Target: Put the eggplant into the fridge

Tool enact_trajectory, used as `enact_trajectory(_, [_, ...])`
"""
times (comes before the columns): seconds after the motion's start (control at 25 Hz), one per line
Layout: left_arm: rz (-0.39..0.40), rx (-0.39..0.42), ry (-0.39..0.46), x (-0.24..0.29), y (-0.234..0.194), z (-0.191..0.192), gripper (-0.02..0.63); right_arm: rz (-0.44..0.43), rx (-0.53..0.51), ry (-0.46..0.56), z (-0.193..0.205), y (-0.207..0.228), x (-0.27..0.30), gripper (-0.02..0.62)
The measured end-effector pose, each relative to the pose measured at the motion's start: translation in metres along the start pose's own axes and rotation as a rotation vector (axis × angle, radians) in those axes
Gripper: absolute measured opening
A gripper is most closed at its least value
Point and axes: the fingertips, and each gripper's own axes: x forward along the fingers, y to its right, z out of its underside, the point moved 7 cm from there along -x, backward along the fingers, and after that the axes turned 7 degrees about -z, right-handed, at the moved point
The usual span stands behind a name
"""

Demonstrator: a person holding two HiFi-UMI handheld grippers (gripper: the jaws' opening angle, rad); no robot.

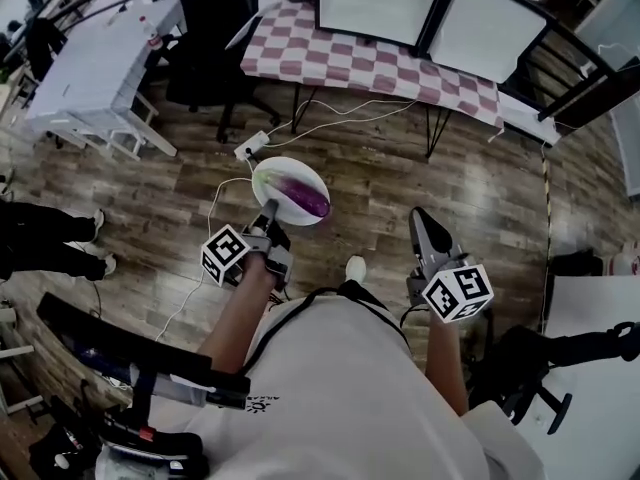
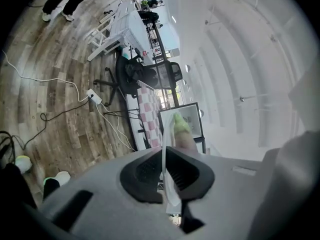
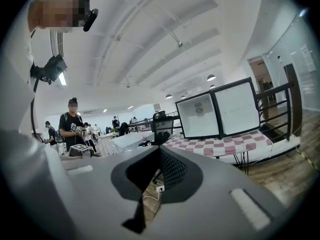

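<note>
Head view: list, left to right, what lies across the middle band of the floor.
Bystander's dark-trousered legs → left gripper → purple eggplant on the white oval plate → white shoe → right gripper.

The purple eggplant (image 1: pixel 303 195) lies on a white plate (image 1: pixel 272 175).

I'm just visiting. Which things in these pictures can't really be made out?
- The eggplant: in the left gripper view only its green end shows. The body of the left gripper and the edge-on plate hide the rest.
- The white boxes on the checked table: the head view's top edge cuts them off, so whether either is the fridge is unclear.
- The people behind, in the right gripper view: too small to tell what they do.
</note>
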Motion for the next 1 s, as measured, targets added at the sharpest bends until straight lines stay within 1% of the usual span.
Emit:
enact_trajectory(0.16, [0.006, -0.008, 0.011, 0.03, 0.019, 0.01, 0.018, -0.019, -0.011, -0.006, -0.019, 0.035, 0.012, 0.006])
enact_trajectory(0.36, [-0.008, -0.012, 0.022, 0.06, 0.034, 0.021, 0.018, -0.038, -0.008, -0.017, -0.033, 0.072, 0.022, 0.006])
enact_trajectory(0.72, [-0.025, -0.016, 0.054, 0.099, 0.046, 0.048, 0.018, -0.07, 0.016, -0.035, -0.034, 0.128, 0.022, 0.006])
enact_trajectory(1.0, [-0.021, -0.04, 0.085, 0.128, 0.056, 0.068, 0.018, -0.101, 0.018, -0.06, -0.037, 0.172, 0.022, 0.006])
